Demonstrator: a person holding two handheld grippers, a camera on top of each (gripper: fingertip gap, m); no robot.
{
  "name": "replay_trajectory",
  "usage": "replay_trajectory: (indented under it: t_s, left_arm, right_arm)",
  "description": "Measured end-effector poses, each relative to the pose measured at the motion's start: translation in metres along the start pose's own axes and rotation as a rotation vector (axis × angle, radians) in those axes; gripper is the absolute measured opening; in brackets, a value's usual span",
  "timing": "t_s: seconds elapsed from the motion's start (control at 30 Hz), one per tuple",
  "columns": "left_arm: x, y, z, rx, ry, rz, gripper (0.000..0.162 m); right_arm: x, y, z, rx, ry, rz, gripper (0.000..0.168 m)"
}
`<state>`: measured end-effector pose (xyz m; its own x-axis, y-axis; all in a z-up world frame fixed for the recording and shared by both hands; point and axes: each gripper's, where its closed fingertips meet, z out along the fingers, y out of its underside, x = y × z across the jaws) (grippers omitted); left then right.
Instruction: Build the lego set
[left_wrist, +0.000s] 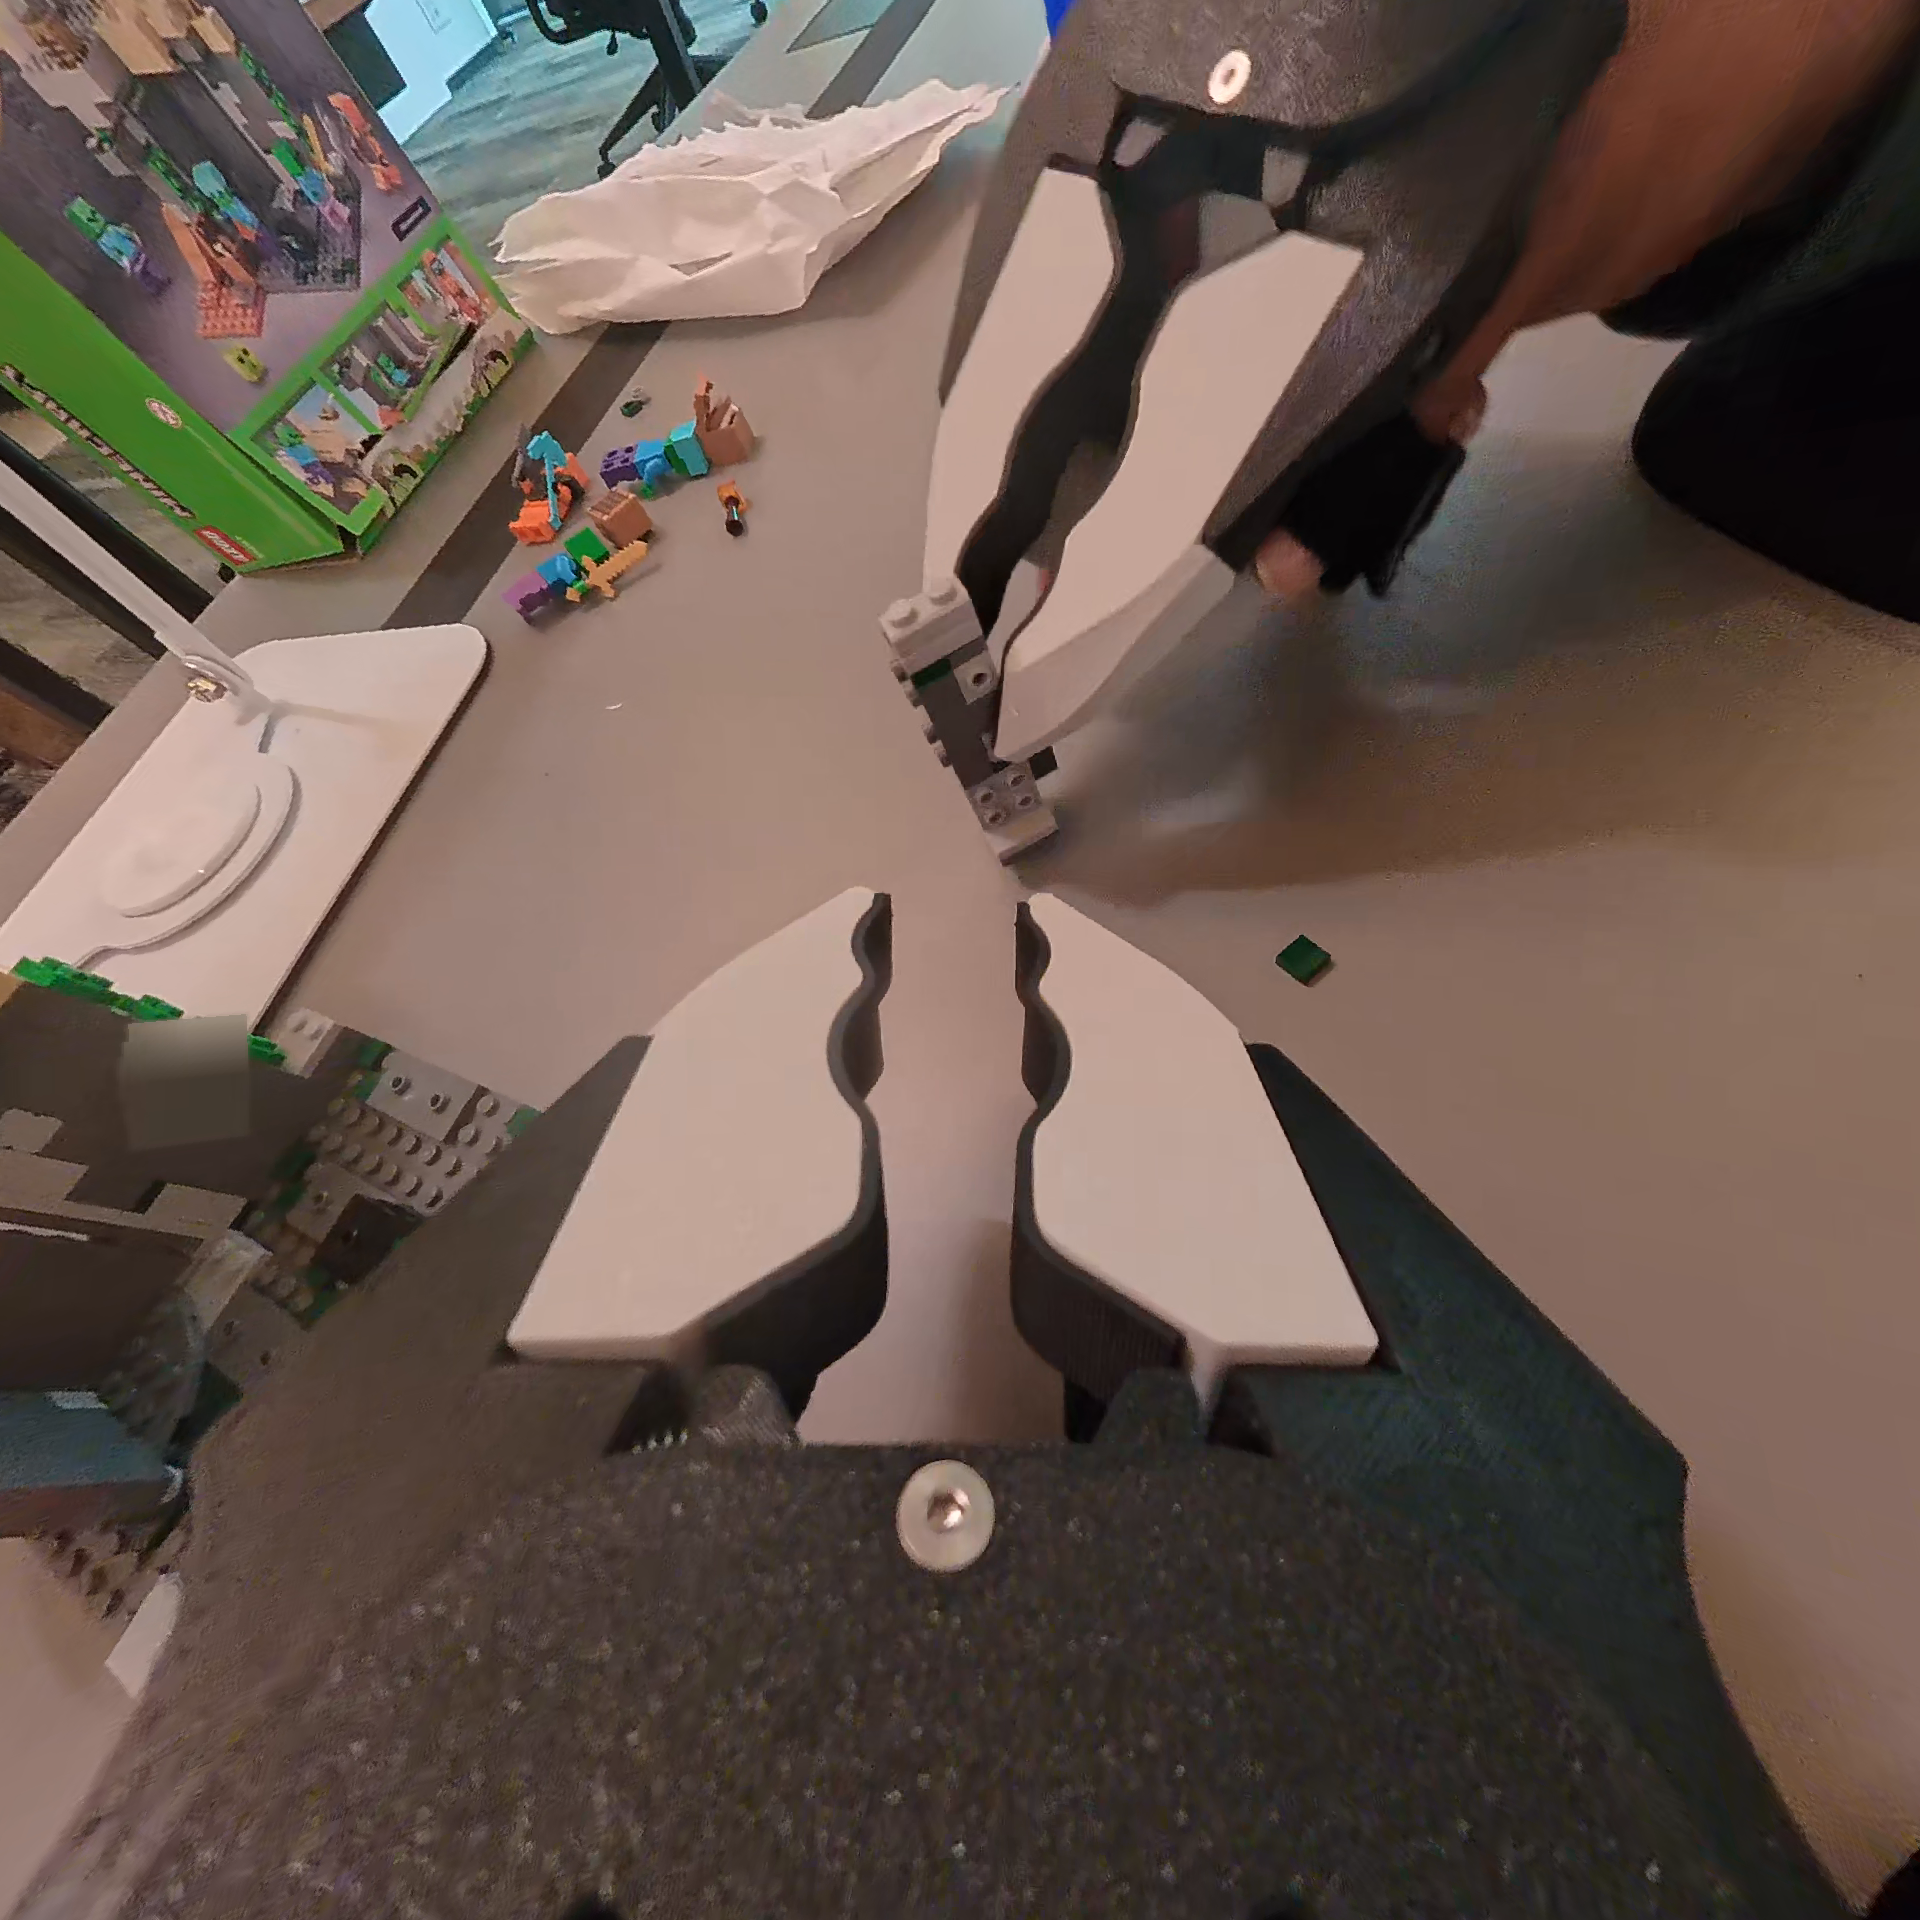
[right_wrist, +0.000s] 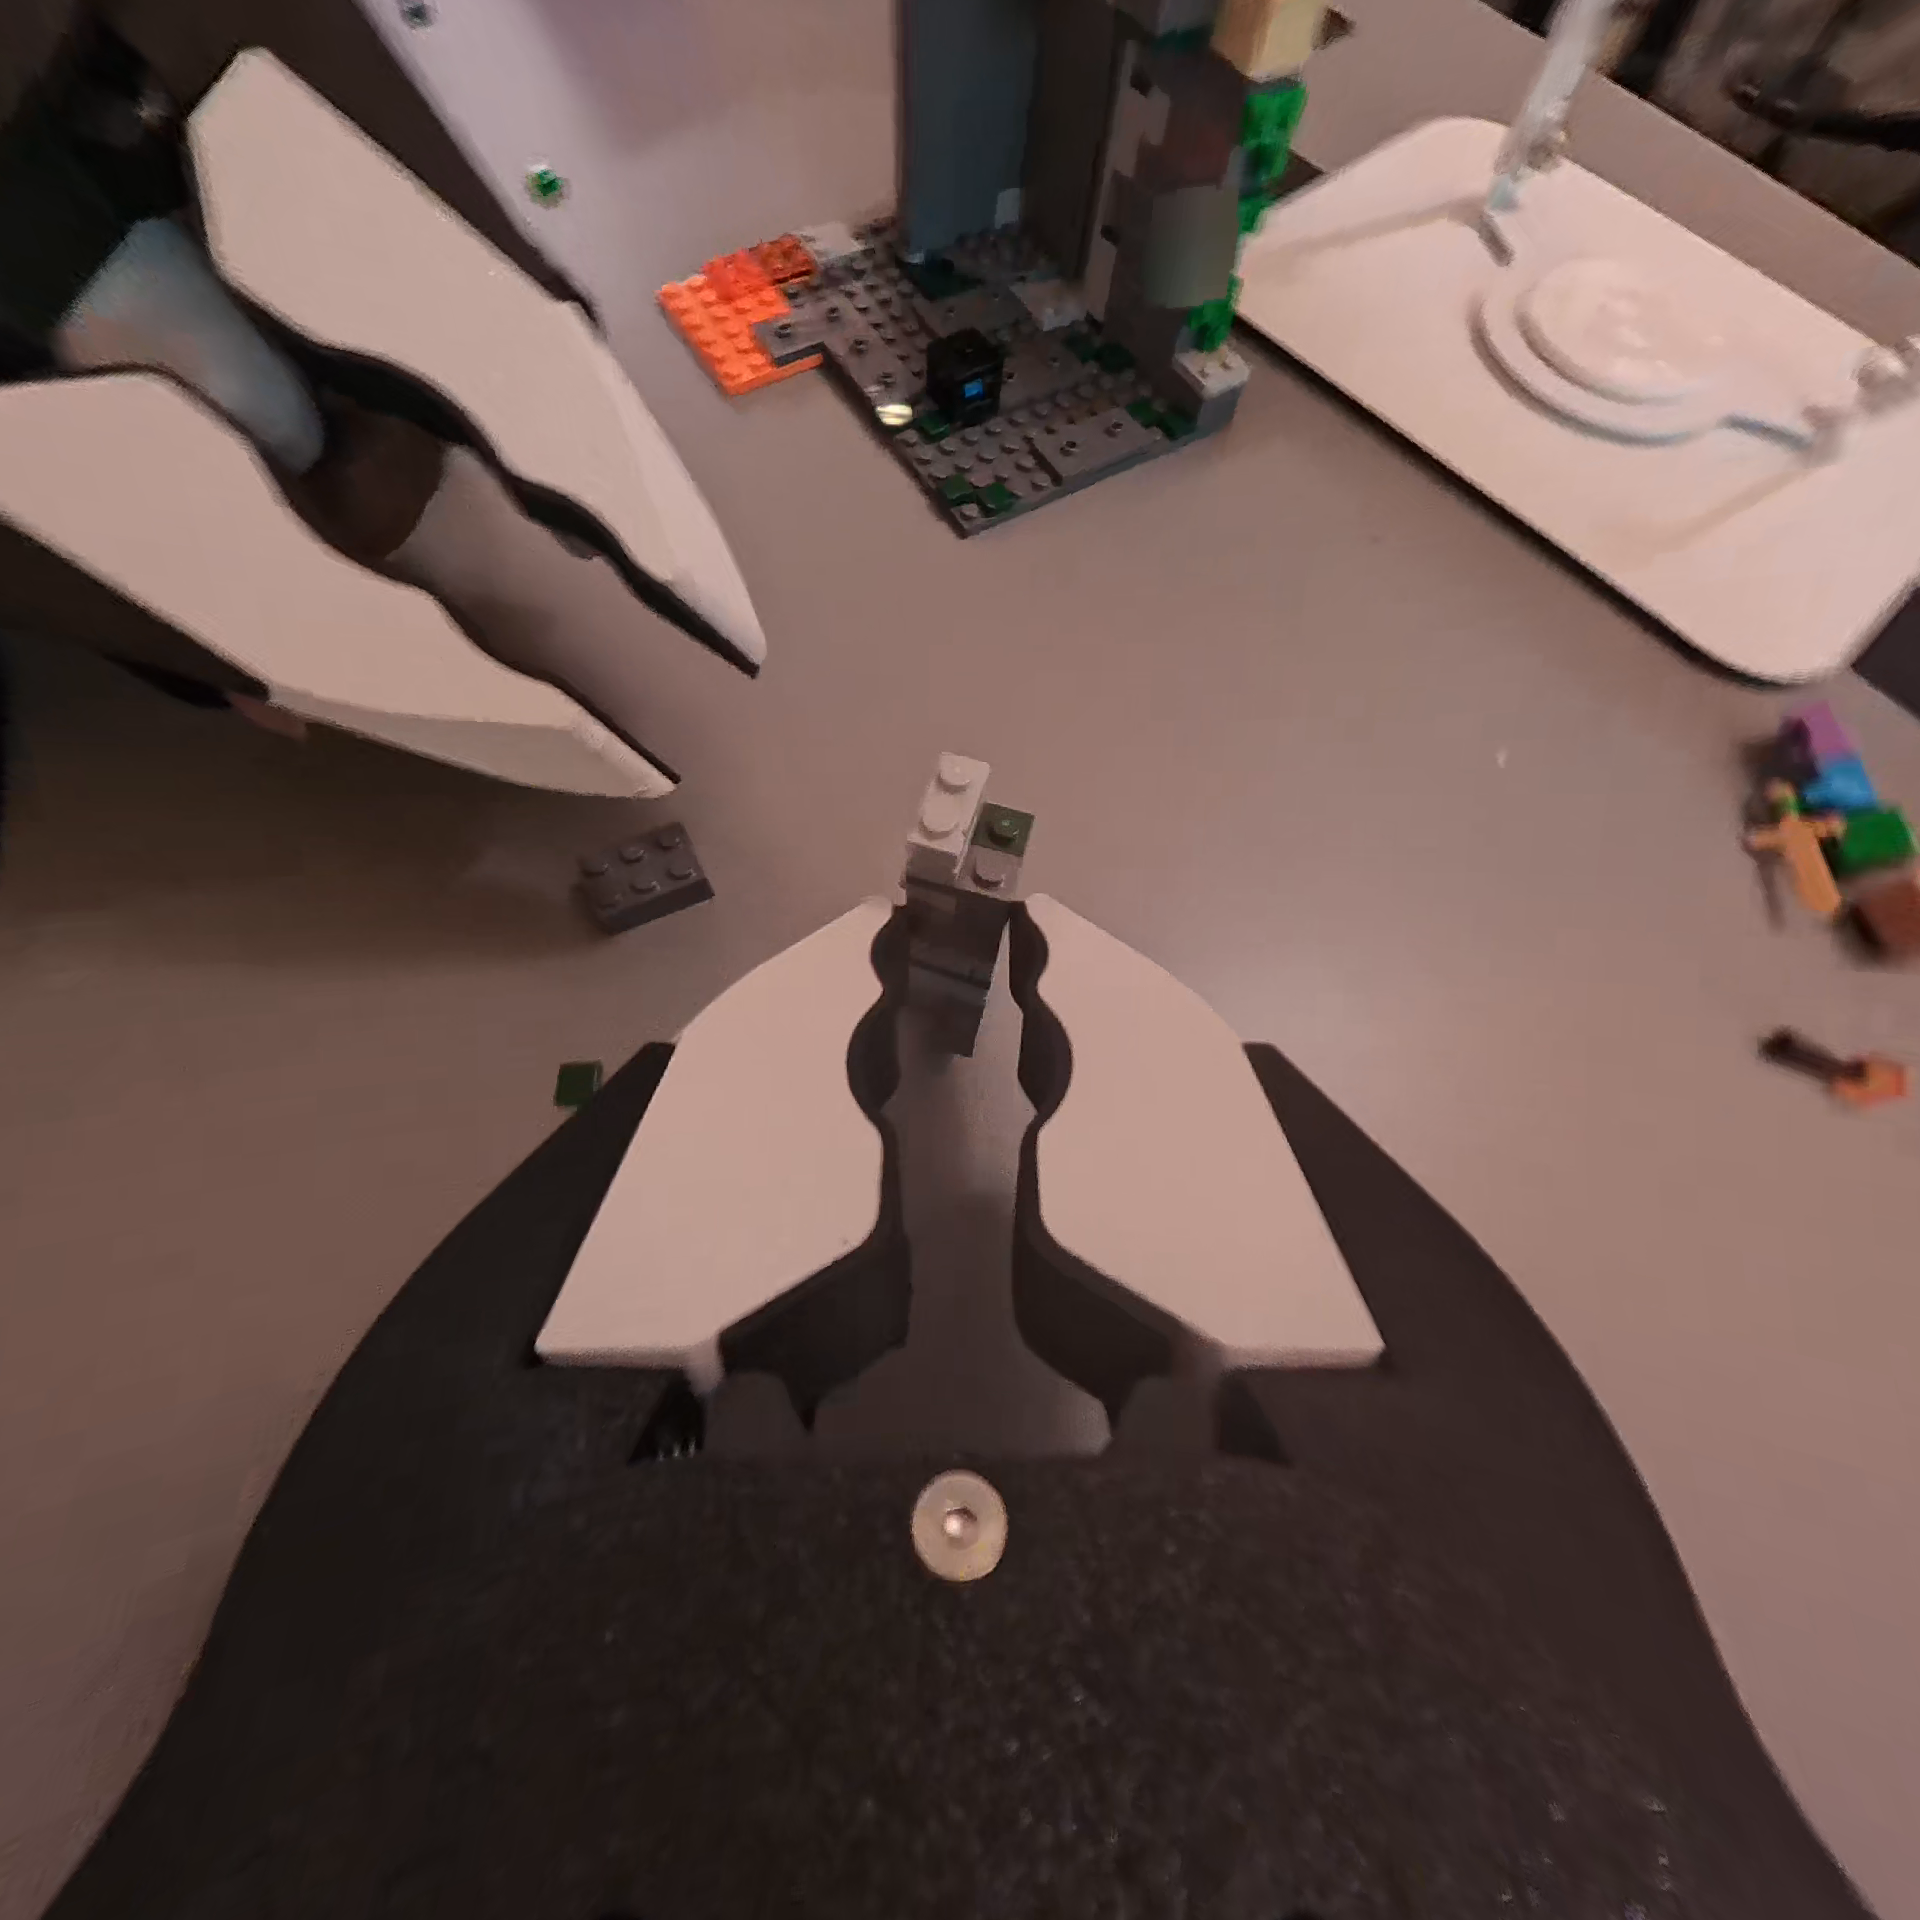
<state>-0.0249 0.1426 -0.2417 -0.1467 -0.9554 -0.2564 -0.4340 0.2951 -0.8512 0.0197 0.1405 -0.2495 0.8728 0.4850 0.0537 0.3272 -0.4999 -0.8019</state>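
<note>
Grey bricks form a small column (right_wrist: 954, 883) that our right tool (right_wrist: 954, 914) pinches at its tips, standing on the tabletop (right_wrist: 1299, 831). Our left tool (left_wrist: 954, 909) sits spread and empty, the column at 12 o'clock just beyond it. At 10 o'clock from the right tool lies a dark brick (right_wrist: 644, 875); farther, at 12, the main build (right_wrist: 1039, 343); at 2, a white tray (right_wrist: 1621, 416).

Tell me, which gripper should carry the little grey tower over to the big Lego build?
Probably the right gripper. Its fingers are already closed around the little grey tower. The left gripper is open and holds nothing, so it would have to grab first. The big Lego build stands straight ahead of the right gripper.
</note>
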Motion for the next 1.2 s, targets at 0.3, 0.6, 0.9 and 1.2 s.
replay_trajectory:
  t_s: [0.3,0.6,0.9,1.2]
  left_arm:
    - [-0.003,0.004,-0.001,-0.004,-0.001,-0.012,0.022]
    - [-0.003,0.009,0.001,-0.001,0.018,-0.044,0.021]
    - [-0.001,0.011,0.001,-0.006,0.035,-0.051,0.021]
    - [0.001,0.009,0.002,-0.006,0.038,-0.041,0.02]
  right_arm:
    - [-0.024,-0.013,-0.013,0.111,-0.594,-0.366,0.018]
    - [-0.025,0.005,-0.008,0.063,-0.778,-0.475,0.018]
    - [-0.026,0.006,-0.005,-0.018,-0.75,-0.442,0.041]
    - [-0.008,0.007,-0.01,-0.199,-0.311,-0.263,0.038]
